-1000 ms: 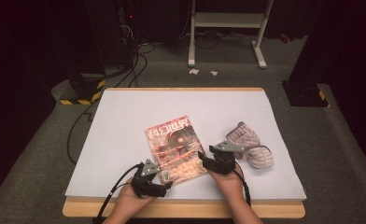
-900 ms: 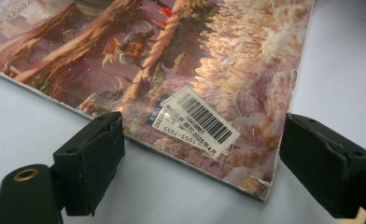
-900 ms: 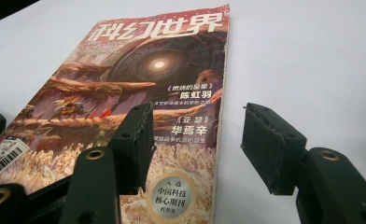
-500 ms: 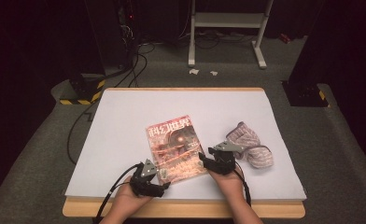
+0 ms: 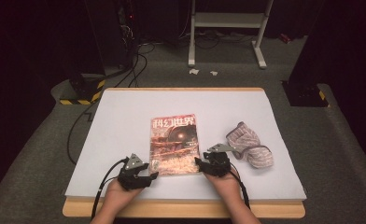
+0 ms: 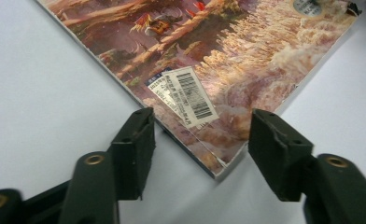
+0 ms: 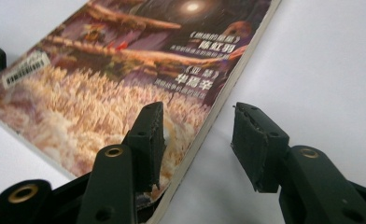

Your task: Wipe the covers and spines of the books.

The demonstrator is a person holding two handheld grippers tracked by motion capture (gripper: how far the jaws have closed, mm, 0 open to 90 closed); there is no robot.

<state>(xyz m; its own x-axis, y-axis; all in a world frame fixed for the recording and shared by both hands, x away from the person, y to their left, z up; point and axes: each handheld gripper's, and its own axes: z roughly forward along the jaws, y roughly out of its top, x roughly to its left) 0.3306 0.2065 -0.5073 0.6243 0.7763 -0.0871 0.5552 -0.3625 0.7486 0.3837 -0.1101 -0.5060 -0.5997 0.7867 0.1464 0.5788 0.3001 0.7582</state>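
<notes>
A magazine [image 5: 174, 144] with a reddish cover lies flat on the white table top [image 5: 120, 121], nearly square to its edges. My left gripper [image 5: 152, 176] sits at its near left corner. In the left gripper view the magazine corner [image 6: 218, 163] with a barcode label lies between the jaws of the left gripper [image 6: 202, 135], which have just been closing and stand open. My right gripper [image 5: 199, 164] is at the near right corner. In the right gripper view the right gripper [image 7: 197, 135] straddles the magazine [image 7: 125, 79] edge, one jaw over the cover, one over the table, closing but open.
A bundled striped cloth [image 5: 249, 149] lies right of the magazine, close to the right hand. The table's wooden front edge [image 5: 181, 209] runs just below both hands. Cables [image 5: 78, 126] and a white stand [image 5: 228, 21] are on the floor beyond.
The magazine has turned from tilted to nearly straight. My left gripper has shifted a little to the left. The right hand has stayed about where it was.
</notes>
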